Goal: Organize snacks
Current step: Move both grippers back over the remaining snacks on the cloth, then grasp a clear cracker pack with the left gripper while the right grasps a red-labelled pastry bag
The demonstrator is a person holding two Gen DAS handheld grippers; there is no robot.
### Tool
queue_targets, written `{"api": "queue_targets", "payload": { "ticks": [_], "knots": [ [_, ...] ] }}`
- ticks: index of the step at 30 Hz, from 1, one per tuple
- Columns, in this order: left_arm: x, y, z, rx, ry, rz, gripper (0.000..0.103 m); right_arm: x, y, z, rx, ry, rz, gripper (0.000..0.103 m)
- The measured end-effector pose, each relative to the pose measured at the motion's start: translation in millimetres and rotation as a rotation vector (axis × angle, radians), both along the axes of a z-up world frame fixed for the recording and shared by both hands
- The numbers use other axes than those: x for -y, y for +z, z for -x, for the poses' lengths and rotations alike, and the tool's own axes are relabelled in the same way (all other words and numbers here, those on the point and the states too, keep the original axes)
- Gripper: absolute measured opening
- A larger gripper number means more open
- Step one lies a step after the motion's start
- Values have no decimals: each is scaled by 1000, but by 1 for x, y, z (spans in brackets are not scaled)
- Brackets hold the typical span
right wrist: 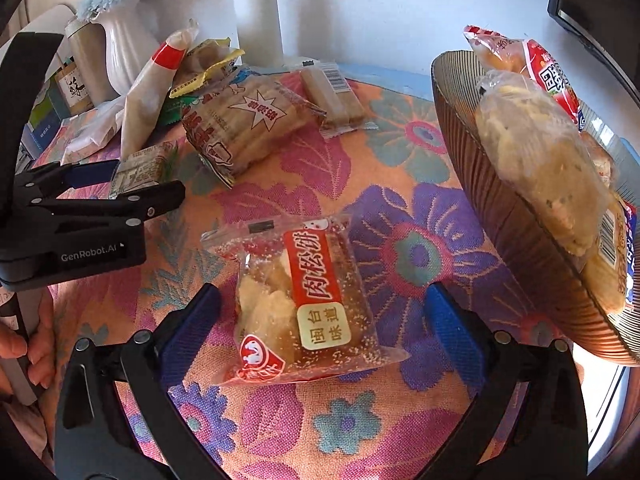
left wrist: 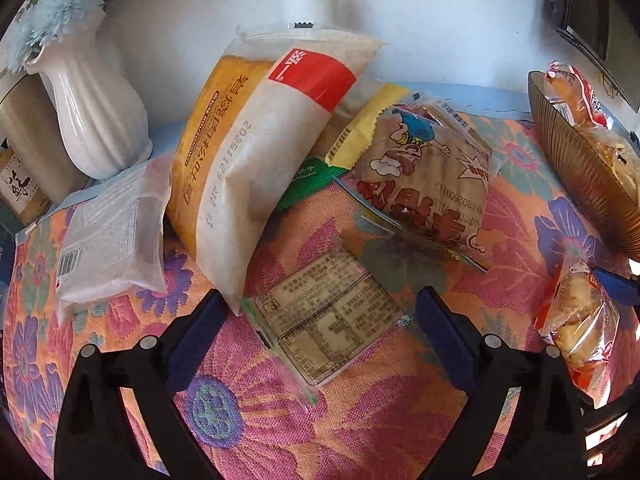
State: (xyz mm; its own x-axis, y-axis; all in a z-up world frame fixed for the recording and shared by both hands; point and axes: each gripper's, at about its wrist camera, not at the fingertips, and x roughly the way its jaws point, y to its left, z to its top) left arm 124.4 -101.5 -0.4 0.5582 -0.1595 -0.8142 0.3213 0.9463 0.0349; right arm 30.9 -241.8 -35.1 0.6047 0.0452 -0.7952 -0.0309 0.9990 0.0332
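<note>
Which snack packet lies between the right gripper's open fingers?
The red-labelled pastry packet, flat on the floral cloth between the right gripper's open, untouching pads. The other loose packets lie farther back; several sit in the ribbed bowl.

Red-labelled snack packet (right wrist: pixel 304 304) lies flat beside snack-filled bowl (right wrist: pixel 500 208).

Left gripper (left wrist: pixel 320 312), fingers (left wrist: pixel 200 332) spread wide, above a flat clear packet with a printed label (left wrist: pixel 324 320) lying between them on the floral-cloth tabletop (left wrist: pixel 360 420), untouched. Upper centre: a tall white-and-orange bread bag with a red patch (left wrist: pixel 256 148), tilted. Right of centre: a cartoon-printed biscuit packet (left wrist: pixel 432 176). Upper left: a white ribbed vase (left wrist: pixel 96 112). Right edge: a brown ribbed basket (left wrist: pixel 580 168) holding wrapped snacks.
</note>
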Motion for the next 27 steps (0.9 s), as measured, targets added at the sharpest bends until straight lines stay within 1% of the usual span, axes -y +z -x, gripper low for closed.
{"api": "queue_targets", "payload": {
  "ticks": [1, 2, 3, 4, 5, 7, 12, 13, 15, 16, 18, 19, 20, 21, 22, 23, 25, 26, 27],
  "knots": [
    [-2, 1, 4, 2, 10, 13, 84, -1, 0, 0, 2, -1, 2, 100],
    [-4, 1, 9, 5, 17, 22, 82, -1, 1, 0, 10, -2, 10, 100],
    [-5, 2, 12, 10, 21, 30, 76, -1, 4, 3, 37, -4, 16, 95],
    [-7, 4, 16, 18, 24, 39, 67, -5, 8, 5, 81, 7, -3, 51],
    [-8, 5, 20, 28, 31, 41, 64, -5, 11, 8, 103, -1, 2, 50],
    [-11, 6, 27, 42, 38, 45, 58, -3, 12, 9, 104, 9, -24, 50],
    [-19, 18, 44, 125, 17, 102, 57, 13, 22, 24, 201, 60, -161, 50],
    [-20, 20, 47, 136, 8, 114, 57, 15, 24, 26, 217, 67, -174, 50],
    [-21, 25, 52, 165, 2, 123, 57, 16, 25, 26, 221, 64, -170, 50],
    [-20, 25, 53, 158, 10, 108, 57, 14, 25, 25, 215, 65, -165, 50],
    [-16, 17, 45, 88, 10, 79, 57, 12, 23, 22, 204, 70, -156, 50],
    [-11, 10, 33, 58, 7, 74, 57, 11, 23, 23, 205, 68, -149, 50],
    [-12, 7, 30, 35, 11, 76, 59, 9, 22, 24, 206, 68, -146, 50],
    [-13, 7, 28, 19, 10, 89, 62, 9, 22, 23, 205, 67, -145, 50],
    [-14, 6, 26, 16, 11, 102, 67, 9, 21, 24, 201, 64, -144, 50],
    [-15, 5, 25, 11, 15, 106, 71, 9, 21, 23, 196, 63, -144, 50],
    [-13, 4, 21, -2, 8, 103, 82, 9, 19, 21, 191, 63, -146, 50],
    [-10, 3, 20, -6, 4, 92, 83, 9, 19, 21, 190, 64, -147, 50],
    [-8, 3, 19, -6, 7, 77, 81, 10, 19, 21, 189, 65, -148, 50]
  ]
}}
